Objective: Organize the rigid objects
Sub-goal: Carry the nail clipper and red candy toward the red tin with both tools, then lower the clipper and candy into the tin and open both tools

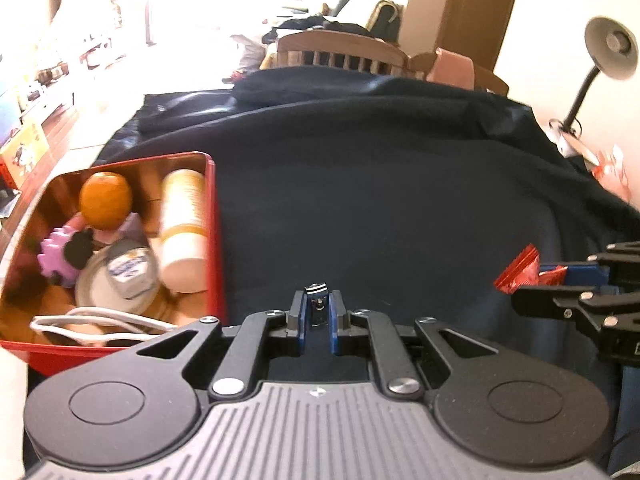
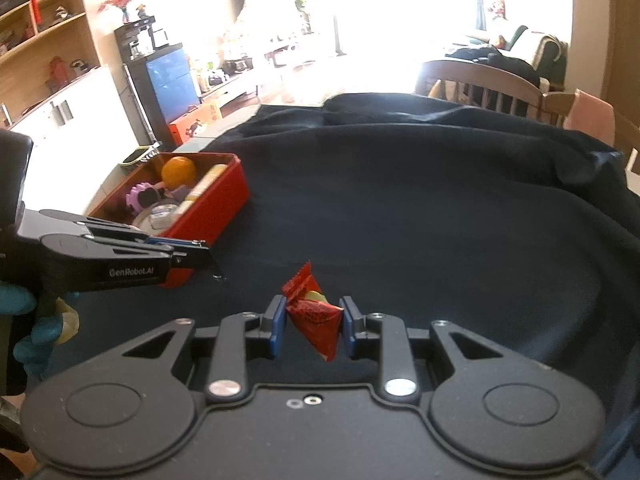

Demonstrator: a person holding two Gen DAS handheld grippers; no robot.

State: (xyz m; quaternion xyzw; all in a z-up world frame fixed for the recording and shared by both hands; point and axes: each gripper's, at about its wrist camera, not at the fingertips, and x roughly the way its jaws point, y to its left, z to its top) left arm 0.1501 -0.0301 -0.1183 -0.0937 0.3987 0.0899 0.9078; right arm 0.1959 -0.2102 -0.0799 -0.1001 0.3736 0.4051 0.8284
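At the far left of the table [image 1: 400, 200], which lies under a dark cloth, we note a red tin [image 1: 212, 240] already holding an orange [image 1: 106, 198], a cream bottle [image 1: 184, 228], a purple gear-shaped toy [image 1: 60, 256], a round lidded jar [image 1: 124, 276] and a white cable [image 1: 100, 320]. Just right of it, the left tool [image 1: 318, 314] is clamped tight on a small metal item, apparently a nail clipper [image 1: 317, 300], held clear of the cloth. Further right, the right tool [image 2: 313, 320] grips a red snack packet [image 2: 316, 312] by its middle, jaws narrow. Risks, in our judgement: the clipper sits only at the fingertips and could pivot or slip out on the way to the tin; the packet is soft and could slide free; the crowded tin may let new items roll off the pile. Legible writing: "GenRobot.AI" on the left tool's side, seen from the right wrist camera. Print on the packet and bottle is too blurred to read.
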